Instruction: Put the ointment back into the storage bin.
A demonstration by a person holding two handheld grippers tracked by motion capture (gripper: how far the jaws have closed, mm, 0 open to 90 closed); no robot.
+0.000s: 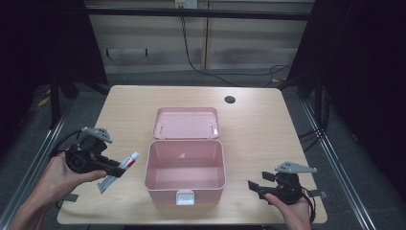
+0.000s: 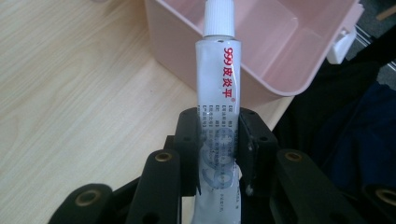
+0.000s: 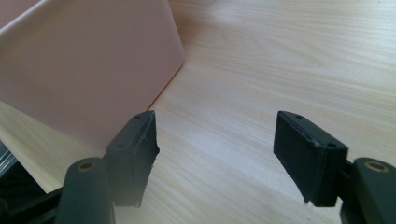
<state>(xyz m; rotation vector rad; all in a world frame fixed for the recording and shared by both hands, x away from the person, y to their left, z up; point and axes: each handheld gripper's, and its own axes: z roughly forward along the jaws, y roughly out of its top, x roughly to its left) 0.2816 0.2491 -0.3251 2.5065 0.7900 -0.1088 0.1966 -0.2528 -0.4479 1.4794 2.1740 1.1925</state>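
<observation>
tube (image 2: 218, 88): soft silver-white squeeze tube, ribbed white screw cap, red print down its side with small blue print below; flat crimped tail. In the high view it (image 1: 121, 168) sits off the worktop, just left of the pink box, cap pointing up-right toward the box.
left gripper (image 2: 218, 140): black jaws clamped on the lower half of the tube, one pad pressing each side; tube runs straight out between them. In the high view the left gripper (image 1: 115, 168) is held in a hand over the worktop's left edge, grey three-cornered plate on top.
box (image 1: 185, 189): pink plastic, rounded corners, smooth slightly glossy walls, white clasp on the front wall. Lid off the opening, tipped back behind it. Inside looks bare, pink floor showing. In the left gripper view its near corner (image 2: 275, 56) lies just past the tube's cap.
lid (image 1: 186, 122): same pink plastic, shallow, inner face up, hinged at the box's back edge.
right gripper (image 3: 215, 154): jaws apart, nothing between them, matte black pads with worn edges; pink box wall close on one side. In the high view it (image 1: 256, 186) is near the worktop's front right, apart from the box.
worktop (image 1: 258, 129): pale wood-grain laminate, rounded corners, dark round cable hole (image 1: 230, 99) near the back right.
</observation>
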